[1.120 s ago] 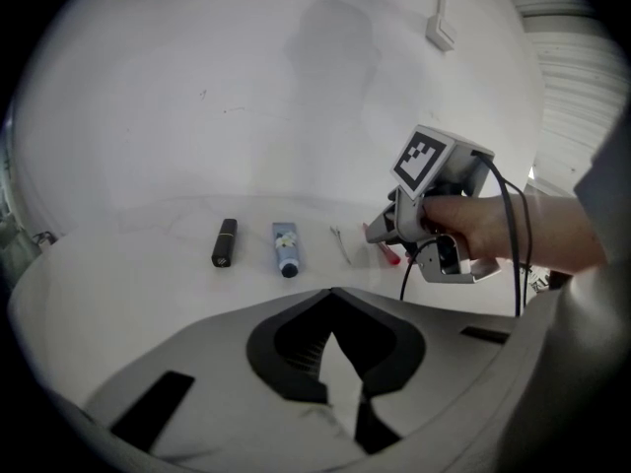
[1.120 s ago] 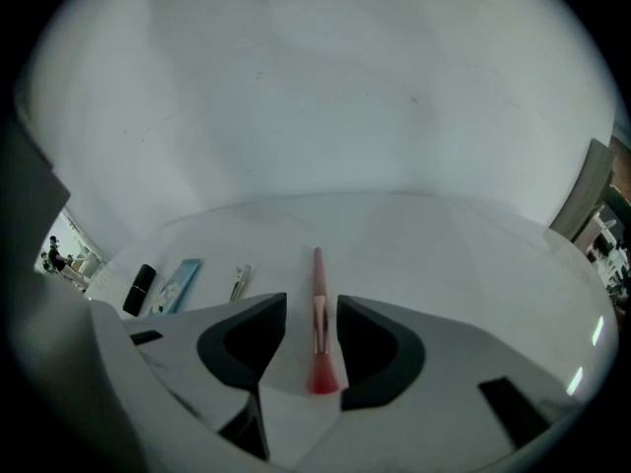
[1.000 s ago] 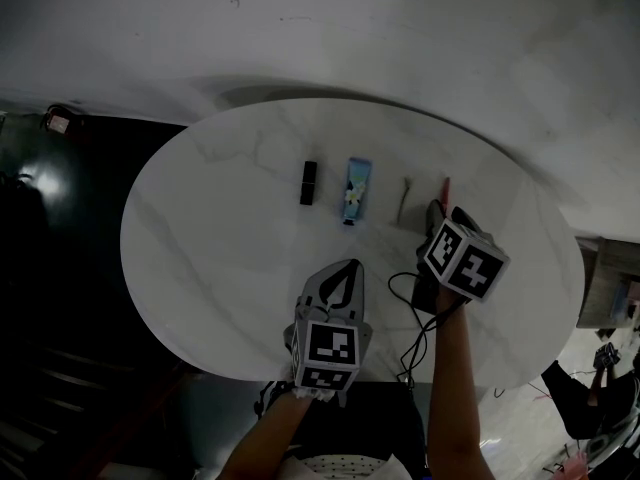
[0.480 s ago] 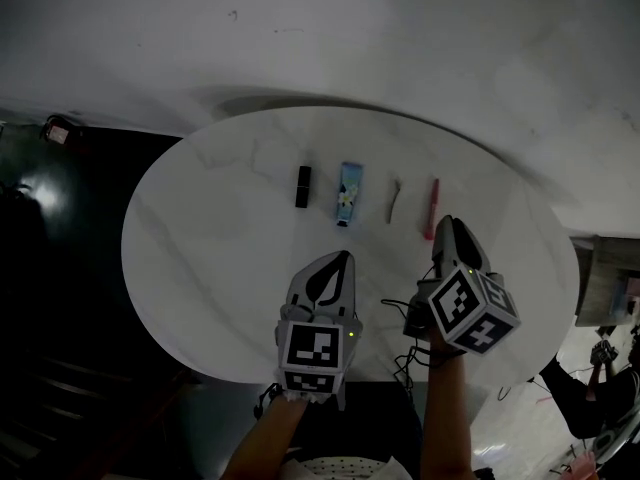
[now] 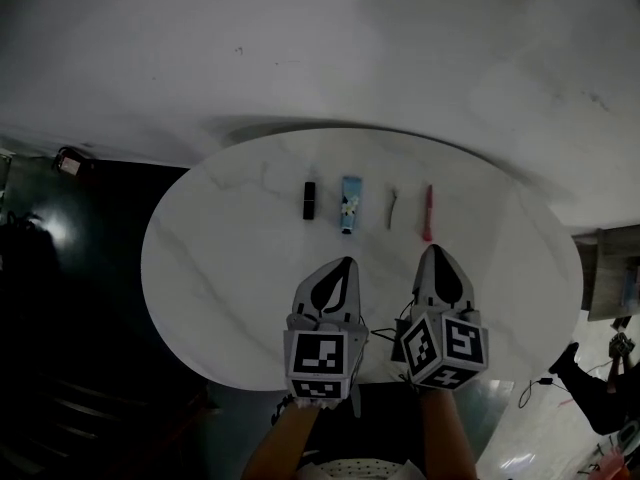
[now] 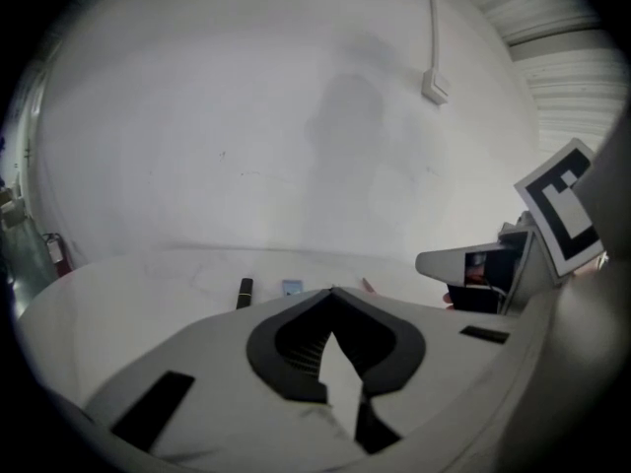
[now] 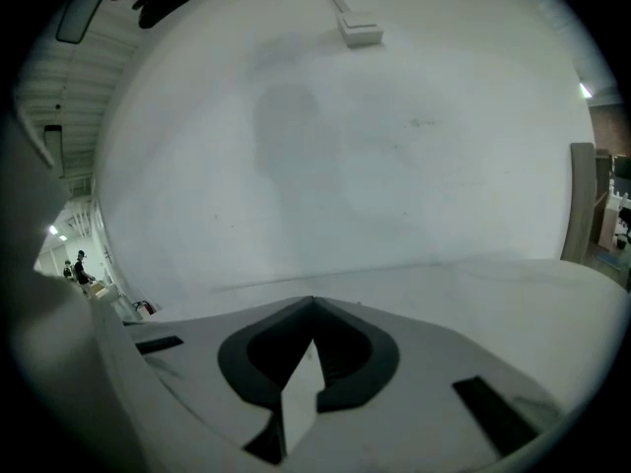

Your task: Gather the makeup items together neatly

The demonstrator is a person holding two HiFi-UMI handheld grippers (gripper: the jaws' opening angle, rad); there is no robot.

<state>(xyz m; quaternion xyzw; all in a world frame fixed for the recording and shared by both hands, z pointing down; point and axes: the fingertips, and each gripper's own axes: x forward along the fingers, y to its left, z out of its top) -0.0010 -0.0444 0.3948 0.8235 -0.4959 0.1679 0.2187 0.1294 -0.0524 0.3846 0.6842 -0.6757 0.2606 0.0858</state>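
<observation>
Several makeup items lie in a row on the far half of the white oval table [image 5: 230, 268]: a black lipstick [image 5: 309, 199], a blue tube [image 5: 349, 203], a thin pale stick [image 5: 391, 208] and a red pencil [image 5: 428, 211]. My left gripper [image 5: 347, 262] is shut and empty, held near the table's front edge. My right gripper [image 5: 437, 250] hovers beside it; its jaws have just been closing and now meet with nothing between them. In the left gripper view the lipstick [image 6: 245, 291], the tube [image 6: 292, 287] and the pencil [image 6: 367, 285] show beyond the shut jaws.
A black cable [image 5: 385, 336] trails between the two grippers at the front edge. Dark floor lies to the left of the table. A plain white wall rises behind it. Wooden furniture [image 5: 610, 278] stands at the right.
The right gripper left the red pencil lying in the row, drew back toward the front edge, rose and shut. The left gripper rose slightly.
</observation>
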